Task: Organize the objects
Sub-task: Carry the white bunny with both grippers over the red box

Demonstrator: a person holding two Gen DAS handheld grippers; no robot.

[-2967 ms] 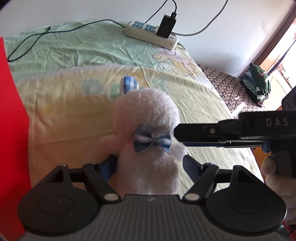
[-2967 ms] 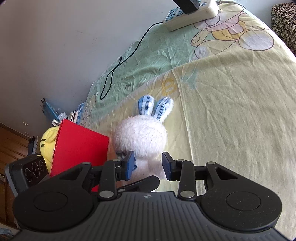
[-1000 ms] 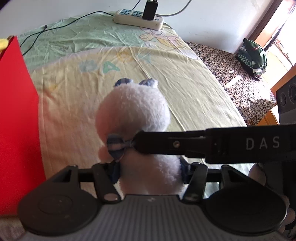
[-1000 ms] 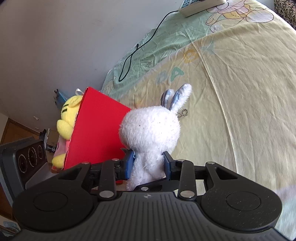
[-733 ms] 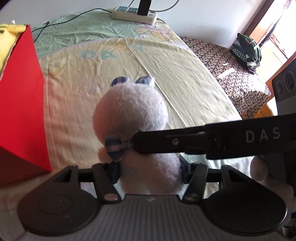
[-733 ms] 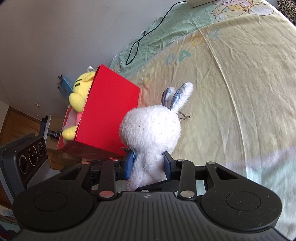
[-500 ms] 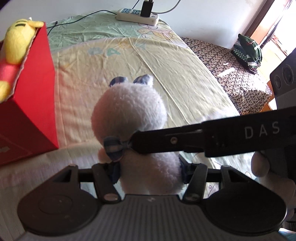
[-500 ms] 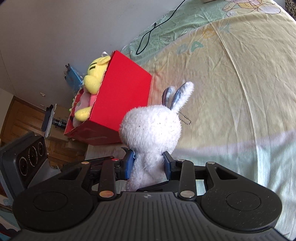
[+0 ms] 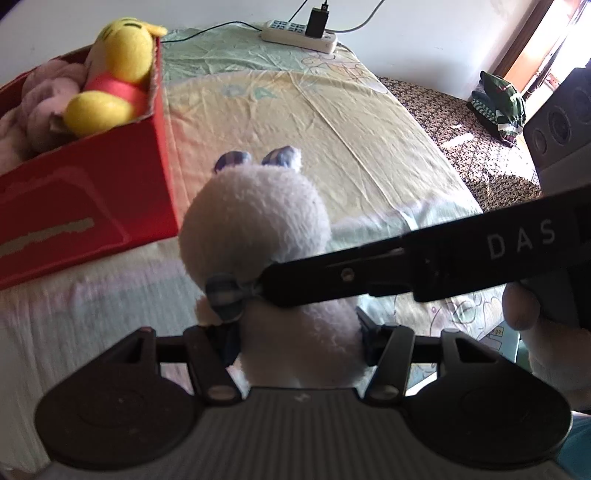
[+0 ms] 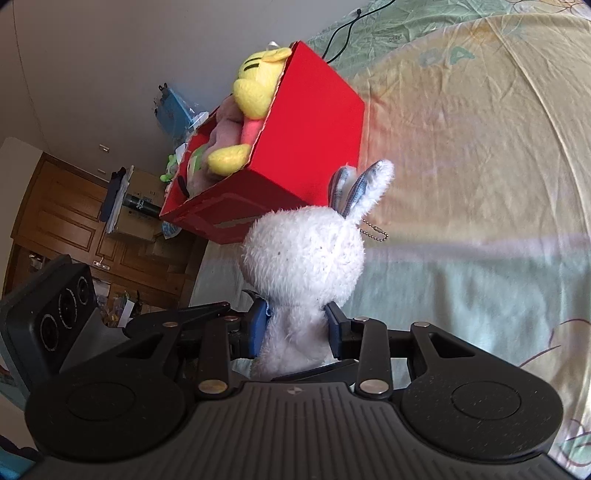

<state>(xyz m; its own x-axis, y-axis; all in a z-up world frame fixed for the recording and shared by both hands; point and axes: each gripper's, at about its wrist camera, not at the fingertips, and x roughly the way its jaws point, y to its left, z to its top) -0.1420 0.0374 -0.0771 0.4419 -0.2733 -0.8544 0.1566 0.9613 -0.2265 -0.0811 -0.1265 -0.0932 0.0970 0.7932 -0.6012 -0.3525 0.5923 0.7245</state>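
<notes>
White rabbit plush (image 10: 303,254) above bed (image 10: 480,147), lifted, beside red box (image 10: 317,110). Both your grippers, left gripper (image 9: 299,332) and right gripper (image 10: 295,325), have jaws clamped on its body. Risk: box nearly full with yellow plush (image 9: 118,66); rabbit can roll off. Soft fur can slip if you release unevenly.

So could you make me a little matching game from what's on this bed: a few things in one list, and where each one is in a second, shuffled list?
Things:
1. fluffy white plush rabbit with blue checked ears
2. yellow plush bear in a red top
3. white power strip with a black plug
4. open red cardboard box

Places:
A. at the far end of the bed, by the wall
B. standing on the bed sheet, full of soft toys
C. clamped between both grippers
D. lying at the box's rim

Pairs: 1-C, 2-D, 3-A, 4-B
</notes>
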